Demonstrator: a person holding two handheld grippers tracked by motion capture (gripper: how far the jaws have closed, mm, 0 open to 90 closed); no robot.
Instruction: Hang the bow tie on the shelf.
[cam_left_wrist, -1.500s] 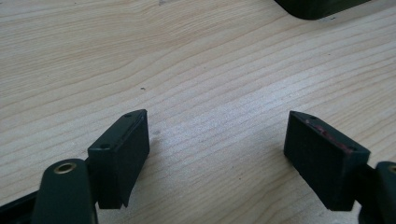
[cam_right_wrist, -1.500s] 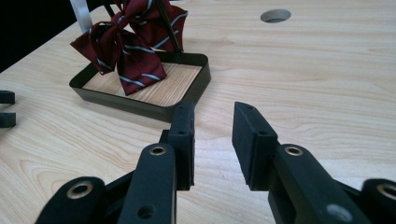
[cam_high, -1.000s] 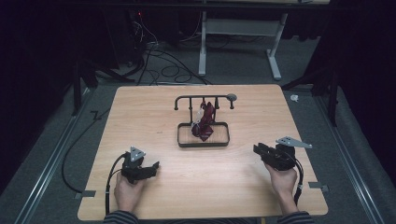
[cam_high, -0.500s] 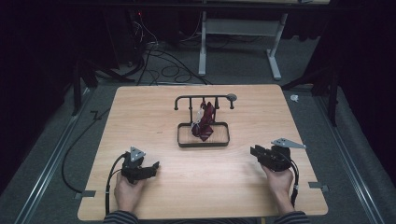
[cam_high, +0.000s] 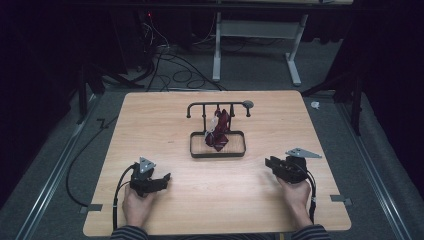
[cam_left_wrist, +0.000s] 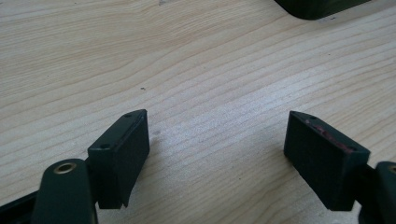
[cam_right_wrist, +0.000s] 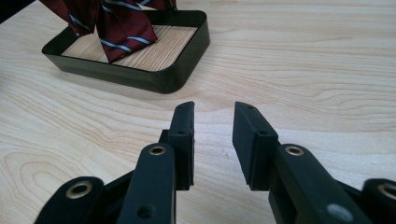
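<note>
Apparently you have yet to start: both grippers rest empty, the left gripper (cam_high: 161, 180) gaping wide, the right gripper (cam_high: 270, 164) narrowly parted, while the striped tie (cam_high: 219, 131) at 12 o'clock hangs untouched on its rack (cam_high: 218, 105).

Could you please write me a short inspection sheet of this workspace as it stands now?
Surface: light wooden table, bare apart from the stand.
Job's things: black rack standing on a black tray at table centre; dark red striped tie hanging from the rack into the tray.
Clutter: nothing seen on the table.
Grippers: left gripper near the front left, jaws wide apart, empty; right gripper near the front right, jaws apart with a narrower gap, empty, pointing towards the tray.
Cables: one cable trails from the left gripper; loose cables lie on the floor behind.
Surroundings: grey carpet, a white desk frame behind, dark room.
</note>
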